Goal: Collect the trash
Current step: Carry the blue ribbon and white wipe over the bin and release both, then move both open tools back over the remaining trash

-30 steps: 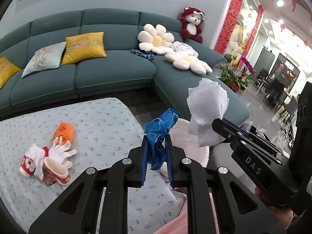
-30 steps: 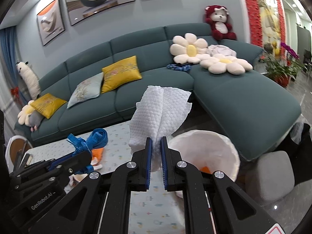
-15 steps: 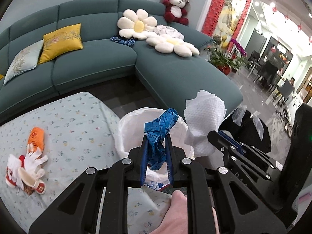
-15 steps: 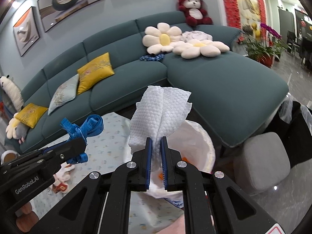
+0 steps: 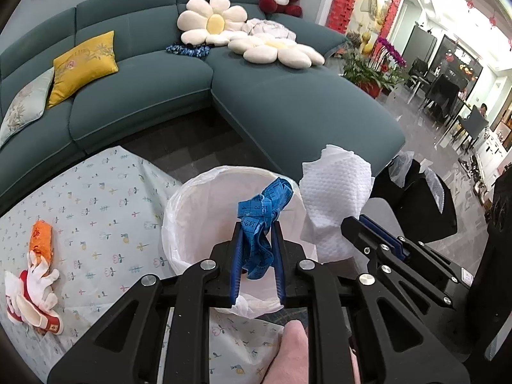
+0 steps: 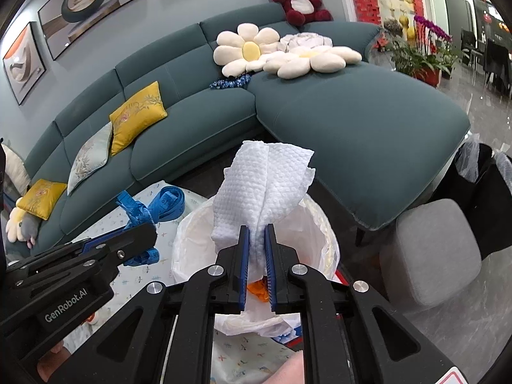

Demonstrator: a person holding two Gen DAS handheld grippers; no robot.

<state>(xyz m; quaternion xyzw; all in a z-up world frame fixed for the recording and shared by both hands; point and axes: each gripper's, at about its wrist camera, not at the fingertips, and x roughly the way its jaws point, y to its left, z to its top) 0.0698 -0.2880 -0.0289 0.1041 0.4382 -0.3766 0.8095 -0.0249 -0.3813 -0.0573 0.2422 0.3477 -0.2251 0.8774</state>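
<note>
Trash bin [image 5: 179, 224] beside sofa [image 5: 288, 112], left tongs [image 5: 258, 224] gripping tape measure [image 5: 265, 204], right tongs [image 6: 256, 228] opening around tissue [image 6: 265, 179]

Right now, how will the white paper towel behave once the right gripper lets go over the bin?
Paper towel looks light and floppy, crumpled above the opening right gripper. It will likely drift rather than drop straight, perhaps snagging the bin liner rim.

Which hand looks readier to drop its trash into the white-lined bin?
Right, probably: its tool, jaws opening, holds the white paper towel over the white-lined bin; the blue measuring tape hangs there too.
</note>
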